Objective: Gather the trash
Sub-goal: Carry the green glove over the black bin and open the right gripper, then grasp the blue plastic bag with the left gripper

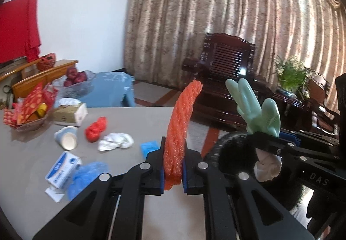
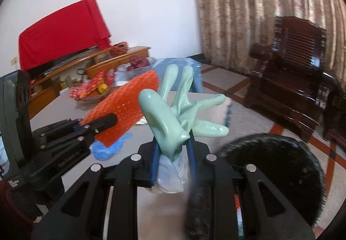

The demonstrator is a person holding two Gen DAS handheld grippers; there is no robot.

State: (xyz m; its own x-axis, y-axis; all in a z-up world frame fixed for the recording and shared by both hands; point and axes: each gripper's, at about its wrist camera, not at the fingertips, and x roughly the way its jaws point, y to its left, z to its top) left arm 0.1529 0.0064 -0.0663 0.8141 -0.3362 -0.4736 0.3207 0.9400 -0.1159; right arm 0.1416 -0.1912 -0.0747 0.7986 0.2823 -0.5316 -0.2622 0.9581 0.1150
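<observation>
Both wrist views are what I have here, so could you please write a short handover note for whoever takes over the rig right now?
Left gripper: shut on the orange mesh pad, held up off the table.
Right gripper: shut on the green rubber glove, also lifted clear.
A black round bin sits low to the right, beside the table.
Done: two pieces picked up; neither is dropped yet.
Left on the table: paper cup, red crumpled bag, white wad, small blue packet, white and blue box, blue plastic.
</observation>
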